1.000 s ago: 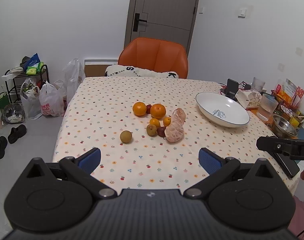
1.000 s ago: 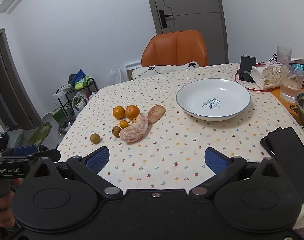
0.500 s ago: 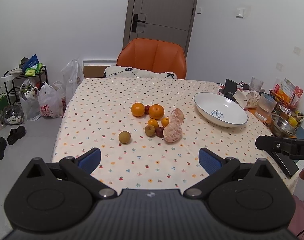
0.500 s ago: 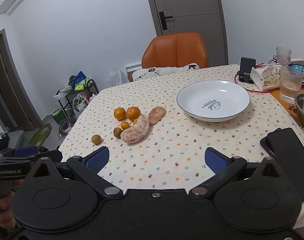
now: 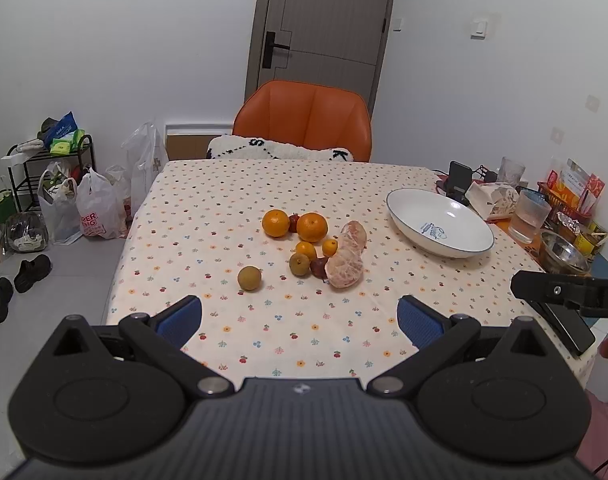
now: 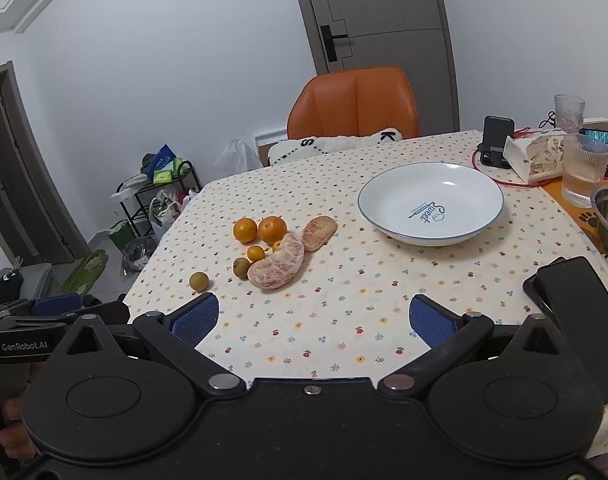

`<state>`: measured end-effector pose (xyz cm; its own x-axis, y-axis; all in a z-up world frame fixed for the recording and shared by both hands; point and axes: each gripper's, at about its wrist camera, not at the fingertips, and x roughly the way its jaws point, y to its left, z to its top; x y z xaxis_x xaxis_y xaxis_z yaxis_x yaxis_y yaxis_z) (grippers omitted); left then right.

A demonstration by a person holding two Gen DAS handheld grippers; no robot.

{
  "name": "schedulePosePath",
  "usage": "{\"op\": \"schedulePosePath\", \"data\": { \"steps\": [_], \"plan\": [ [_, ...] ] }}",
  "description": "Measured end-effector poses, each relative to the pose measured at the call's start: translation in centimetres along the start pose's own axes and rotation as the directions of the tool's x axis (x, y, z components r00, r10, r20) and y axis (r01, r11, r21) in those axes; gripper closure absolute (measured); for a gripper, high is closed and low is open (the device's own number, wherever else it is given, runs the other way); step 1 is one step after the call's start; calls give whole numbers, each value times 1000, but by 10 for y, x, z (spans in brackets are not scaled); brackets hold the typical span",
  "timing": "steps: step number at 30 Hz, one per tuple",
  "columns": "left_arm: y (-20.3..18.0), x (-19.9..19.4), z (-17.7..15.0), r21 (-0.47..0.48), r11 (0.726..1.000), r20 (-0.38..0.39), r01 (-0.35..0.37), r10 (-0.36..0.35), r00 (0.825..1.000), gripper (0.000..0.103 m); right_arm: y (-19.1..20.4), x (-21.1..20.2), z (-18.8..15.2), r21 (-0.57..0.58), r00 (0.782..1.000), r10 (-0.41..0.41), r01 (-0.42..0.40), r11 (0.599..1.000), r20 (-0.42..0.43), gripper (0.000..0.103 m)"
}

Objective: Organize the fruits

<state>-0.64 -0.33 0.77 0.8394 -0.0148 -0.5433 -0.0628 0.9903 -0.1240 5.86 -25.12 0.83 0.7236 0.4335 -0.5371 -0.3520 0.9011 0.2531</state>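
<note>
L gripper (image 5: 300, 316): jaws spread wide, nothing btwn the blue pads, hanging over the near table edge, lower centre of frame.
R gripper (image 6: 313, 320): same story, wide open & empty, lower centre of its own view; its black body also pokes into the right edge of the left cam.
Table (image 5: 208, 208): flower-print cloth, fills mid-frame.
Fruit cluster: centre of table, well apart from both grippers.
Oranges: two big ones (image 5: 276, 223) (image 5: 312, 227) side by side at the back of the cluster, a small dark red fruit (image 5: 294, 222) wedged btwn them.
Small oranges: two (image 5: 305, 250) (image 5: 329, 247) just in front of the big pair.
Peeled segments: large one (image 6: 278, 268), long axis running lower left to upper right in the right cam, touching a smaller one (image 6: 319, 233) at its far end (that one points the same way, roughly).
Brown fruits: one (image 5: 299, 264) beside a dark plum-ish one (image 5: 319, 267) against the big segment; another (image 5: 249, 278) alone, left of the cluster.
Plate (image 6: 491, 216): white, blue rim, right of the fruit, nothing in it.
Chair (image 5: 304, 120): orange, far side, upper centre.
Phone (image 6: 575, 312): black, flat at lower right.
</note>
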Motion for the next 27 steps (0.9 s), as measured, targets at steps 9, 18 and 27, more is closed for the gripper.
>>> {"op": "schedulePosePath", "data": {
  "steps": [9,18,27],
  "plan": [
    [0,0,2,0,1000,3,1,-1,1000,0,1,0,1,-2,1000,1,-1,1000,1,0],
    [0,-4,5,1,1000,9,3,-3,1000,0,2,-1,1,-3,1000,2,-2,1000,1,0],
    [0,-4,5,0,1000,8,1,-1,1000,0,3,-1,1,-5,1000,1,-1,1000,-2,0]
  ]
}}
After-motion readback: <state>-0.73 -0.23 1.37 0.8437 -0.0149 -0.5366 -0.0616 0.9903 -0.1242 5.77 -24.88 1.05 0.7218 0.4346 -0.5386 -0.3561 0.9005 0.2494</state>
